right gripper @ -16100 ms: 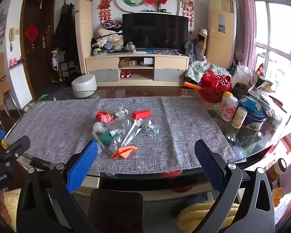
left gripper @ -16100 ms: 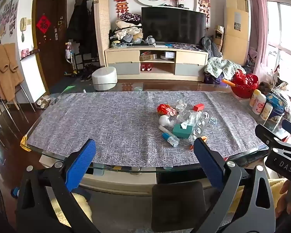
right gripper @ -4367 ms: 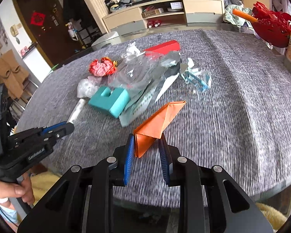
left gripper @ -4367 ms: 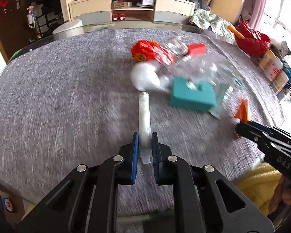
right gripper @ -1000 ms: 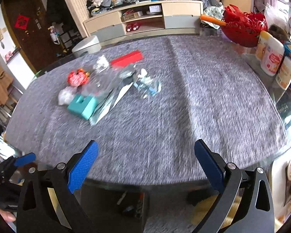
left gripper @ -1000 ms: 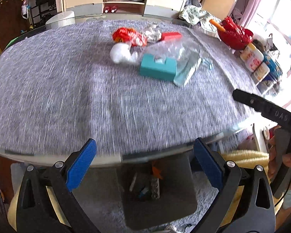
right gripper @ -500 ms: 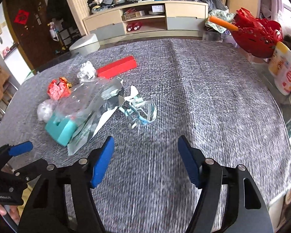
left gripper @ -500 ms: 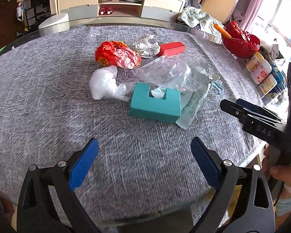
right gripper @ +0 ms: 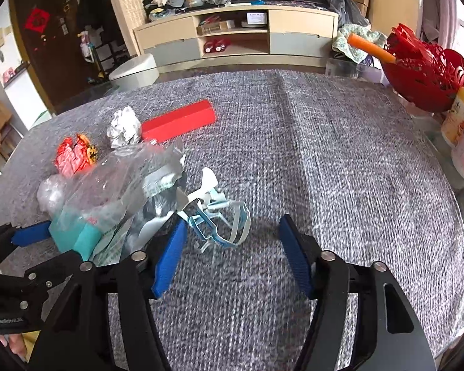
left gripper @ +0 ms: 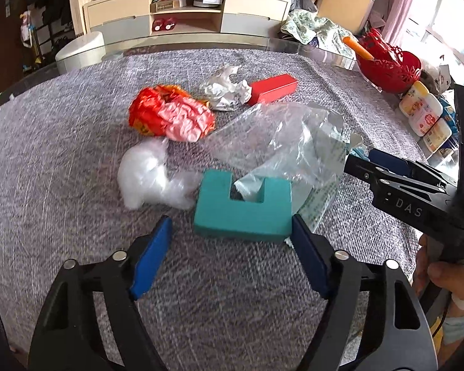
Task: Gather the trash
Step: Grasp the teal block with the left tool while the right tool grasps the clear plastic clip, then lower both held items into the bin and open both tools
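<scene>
Hovering low over the grey woven cloth of the worktop [left gripper: 62, 142]: left tool [left gripper: 232, 241] spread wide and gripping nothing, its blue pads flanking the near corners of the teal foam block [left gripper: 242, 208], right pad just beside the block's right corner, left pad standing apart from it. Lying flat, that block, squarish with a notch cut in its far side, long axis running crosswise between the pads. Sprawling beyond and to the right of it, a crinkled clear plastic bag [left gripper: 281, 142] over a printed strip. Sitting just left of the block, a white plastic wad [left gripper: 145, 176]; farther ahead, a crumpled red wrapper [left gripper: 170, 114], a ball of foil [left gripper: 224, 91] and a red box [left gripper: 273, 86], the box's long axis slanting up to the right.

Hanging over the same cloth, right tool [right gripper: 232, 244] likewise gaping wide and empty, with the tangle of pale blue and white plastic straps [right gripper: 218, 219] lying between the pads, nearer the left one. Stretching bare to the right and ahead of this tool, plenty of cloth. Crowding the worktop's far right edge, a red lattice basket [right gripper: 423, 71] and white bottles [right gripper: 462, 133]. Showing ahead past the cloth, a glassy rim.
</scene>
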Demonstrator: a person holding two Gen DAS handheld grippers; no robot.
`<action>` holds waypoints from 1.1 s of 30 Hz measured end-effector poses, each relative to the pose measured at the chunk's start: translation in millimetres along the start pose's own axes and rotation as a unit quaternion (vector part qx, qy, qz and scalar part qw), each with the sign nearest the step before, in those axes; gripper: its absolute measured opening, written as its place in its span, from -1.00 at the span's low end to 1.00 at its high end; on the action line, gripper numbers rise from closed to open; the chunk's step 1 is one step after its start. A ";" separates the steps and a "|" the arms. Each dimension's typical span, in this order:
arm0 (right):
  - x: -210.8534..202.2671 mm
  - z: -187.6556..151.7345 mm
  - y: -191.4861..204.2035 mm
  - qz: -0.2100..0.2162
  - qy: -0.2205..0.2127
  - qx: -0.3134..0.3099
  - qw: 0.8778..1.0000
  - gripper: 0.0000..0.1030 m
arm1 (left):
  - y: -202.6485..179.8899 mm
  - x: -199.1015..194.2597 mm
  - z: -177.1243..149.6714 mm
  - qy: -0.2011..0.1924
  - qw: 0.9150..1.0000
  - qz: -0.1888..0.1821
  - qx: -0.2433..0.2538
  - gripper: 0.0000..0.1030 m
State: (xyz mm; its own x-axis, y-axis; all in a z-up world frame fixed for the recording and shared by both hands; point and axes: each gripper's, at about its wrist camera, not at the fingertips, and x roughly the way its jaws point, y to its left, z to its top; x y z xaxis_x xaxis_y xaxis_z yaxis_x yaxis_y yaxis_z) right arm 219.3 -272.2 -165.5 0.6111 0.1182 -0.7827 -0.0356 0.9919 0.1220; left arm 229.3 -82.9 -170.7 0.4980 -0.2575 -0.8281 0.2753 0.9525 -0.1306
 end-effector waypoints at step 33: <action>-85.1 -88.8 41.3 0.066 0.031 0.003 0.997 -0.61 | -4.5 -75.2 -103.1 0.007 1.000 -0.009 -0.004 0.11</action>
State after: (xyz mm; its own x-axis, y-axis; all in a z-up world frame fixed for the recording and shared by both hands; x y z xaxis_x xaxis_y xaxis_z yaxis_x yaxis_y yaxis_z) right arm 95.6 -237.2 -148.0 0.5507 0.2506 -0.7962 -0.1083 0.9673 0.2295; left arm 105.8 -51.0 -164.0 0.4815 -0.2729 -0.8329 0.2777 0.9488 -0.1504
